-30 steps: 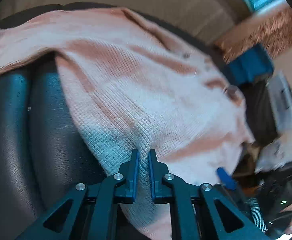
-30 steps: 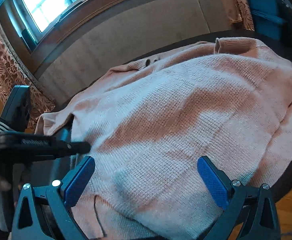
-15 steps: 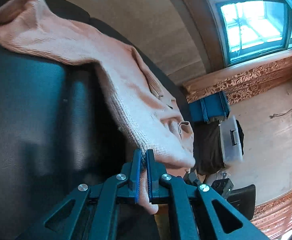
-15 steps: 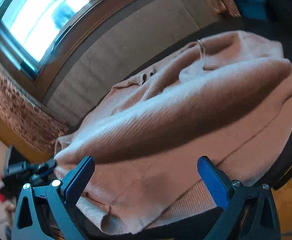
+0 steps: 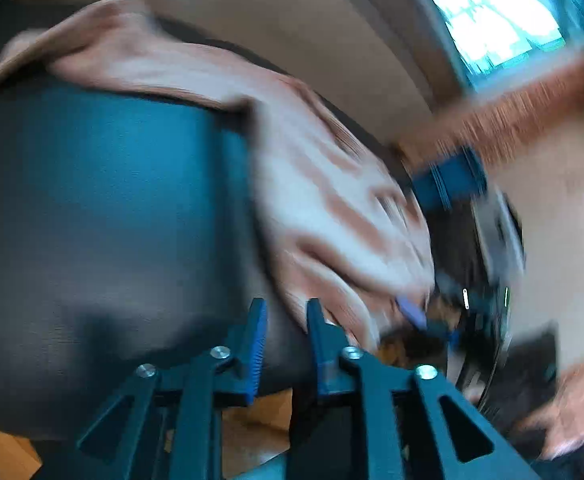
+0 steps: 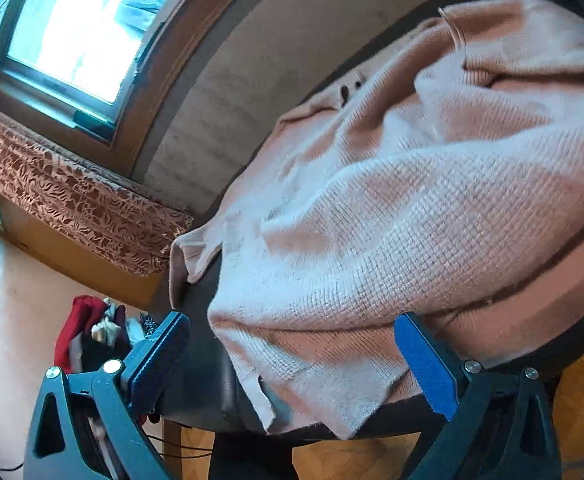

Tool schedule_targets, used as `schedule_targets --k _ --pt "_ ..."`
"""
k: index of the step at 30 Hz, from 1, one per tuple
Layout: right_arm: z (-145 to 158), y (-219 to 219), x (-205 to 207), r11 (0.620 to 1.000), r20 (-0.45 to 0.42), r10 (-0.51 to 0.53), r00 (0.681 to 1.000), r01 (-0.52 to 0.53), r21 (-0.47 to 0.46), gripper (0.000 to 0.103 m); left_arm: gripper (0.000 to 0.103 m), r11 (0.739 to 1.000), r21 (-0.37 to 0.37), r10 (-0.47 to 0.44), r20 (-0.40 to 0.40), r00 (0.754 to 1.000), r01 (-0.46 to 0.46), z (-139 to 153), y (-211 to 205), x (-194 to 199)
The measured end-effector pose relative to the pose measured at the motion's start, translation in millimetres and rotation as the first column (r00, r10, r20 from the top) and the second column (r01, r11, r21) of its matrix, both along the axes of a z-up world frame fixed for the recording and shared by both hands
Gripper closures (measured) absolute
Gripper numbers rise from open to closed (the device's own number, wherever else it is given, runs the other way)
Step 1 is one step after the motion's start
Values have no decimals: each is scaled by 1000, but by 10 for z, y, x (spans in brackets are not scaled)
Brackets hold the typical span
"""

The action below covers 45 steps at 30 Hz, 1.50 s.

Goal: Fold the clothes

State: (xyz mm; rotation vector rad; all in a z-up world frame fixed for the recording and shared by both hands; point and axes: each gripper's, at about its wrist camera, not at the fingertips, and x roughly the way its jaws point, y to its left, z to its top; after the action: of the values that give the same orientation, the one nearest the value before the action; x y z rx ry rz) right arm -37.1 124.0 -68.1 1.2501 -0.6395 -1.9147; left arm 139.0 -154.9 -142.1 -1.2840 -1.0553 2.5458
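Note:
A pink knitted sweater (image 6: 412,200) lies bunched and partly folded over on a dark table (image 6: 203,384), its hem hanging over the near edge. My right gripper (image 6: 292,356) is wide open and empty, just in front of that hem. In the blurred left wrist view the sweater (image 5: 324,200) stretches across the dark tabletop (image 5: 103,220). My left gripper (image 5: 285,320) is open a little and empty, its fingertips right at the sweater's near edge.
A window (image 6: 83,28) and a patterned curtain (image 6: 71,200) are behind the table. A pile of red and dark clothes (image 6: 91,332) lies on the floor at left. A blue box (image 5: 448,180) and dark gear (image 5: 488,272) stand beyond the table's right side.
My left gripper has let go of the sweater's edge and its jaws have opened a little. The sweater fold has dropped onto the table. Both views have swung.

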Motion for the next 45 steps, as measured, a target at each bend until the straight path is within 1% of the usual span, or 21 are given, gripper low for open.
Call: schedule_targets --k 1,3,5,6,9,10,15,18,20,21,24,26,28,29,31,32,35,38,41,43,45 --pt "-5 -5 -2 1000 4 -5 1000 5 7 0 75 996 -79 -40 -23 999 38 64 197 -68" --pt "8 -10 -11 1000 4 -11 1000 11 19 0 74 965 -241 -122 -61 991 104 191 583 -200" --pt "45 2 17 999 -13 -13 1000 13 42 0 71 888 -422 -227 -62 972 181 253 998 -383" --pt "58 7 31 998 -23 -14 1000 15 55 0 71 845 -482 -284 -39 958 231 242 1106 -418" --pt "40 41 34 997 -26 -23 999 25 75 0 65 761 -546 -389 50 920 351 116 1286 -535" --pt "19 63 29 997 -17 -27 999 29 75 0 65 743 -557 -403 73 912 373 68 1309 -560" --pt "-114 128 9 996 27 -38 999 36 81 0 63 679 -613 -402 150 903 404 -155 1430 -783" --pt "-110 131 5 995 22 -31 999 29 91 0 65 636 -644 -384 213 899 425 -336 1468 -874" --pt "-26 136 4 993 -21 -34 999 36 117 0 93 680 -609 -388 173 906 407 -323 1410 -822" --pt "43 138 4 990 -56 -37 998 44 132 0 100 713 -577 -376 165 912 398 -316 1337 -785" --pt "358 115 -21 982 -232 -26 972 69 177 0 100 823 -459 -323 107 940 335 -269 1035 -607" --pt "453 32 -118 957 -313 -7 950 97 273 0 101 867 -404 -289 71 955 293 -218 843 -440" --pt "342 -35 -315 926 -272 -9 962 111 362 0 101 906 -350 -242 33 970 238 -164 666 -269" --pt "252 -61 -415 916 -222 -16 975 104 389 0 101 919 -331 -221 19 975 215 -135 608 -194" --pt "48 -74 -523 923 -78 -15 997 44 383 0 101 944 -289 -167 -11 986 156 -62 435 -2" --pt "21 -112 -488 932 -54 5 999 15 363 0 101 956 -266 -139 -25 990 127 -23 346 89" --pt "55 -274 -293 950 -34 116 993 -101 296 0 101 962 -272 -41 -16 999 35 -13 131 278" --pt "46 -434 -135 947 6 205 979 -200 250 0 101 971 -237 40 1 999 -39 -61 -48 403" --pt "65 -517 -77 939 15 248 969 -244 241 0 102 981 -82 171 -52 984 -175 -51 -296 541" --pt "94 -514 -79 940 16 258 966 -255 227 0 103 962 49 273 -116 955 -268 -24 -478 638" --pt "166 -403 -153 955 -5 227 974 -222 199 0 102 942 125 331 -167 929 -313 30 -593 707"
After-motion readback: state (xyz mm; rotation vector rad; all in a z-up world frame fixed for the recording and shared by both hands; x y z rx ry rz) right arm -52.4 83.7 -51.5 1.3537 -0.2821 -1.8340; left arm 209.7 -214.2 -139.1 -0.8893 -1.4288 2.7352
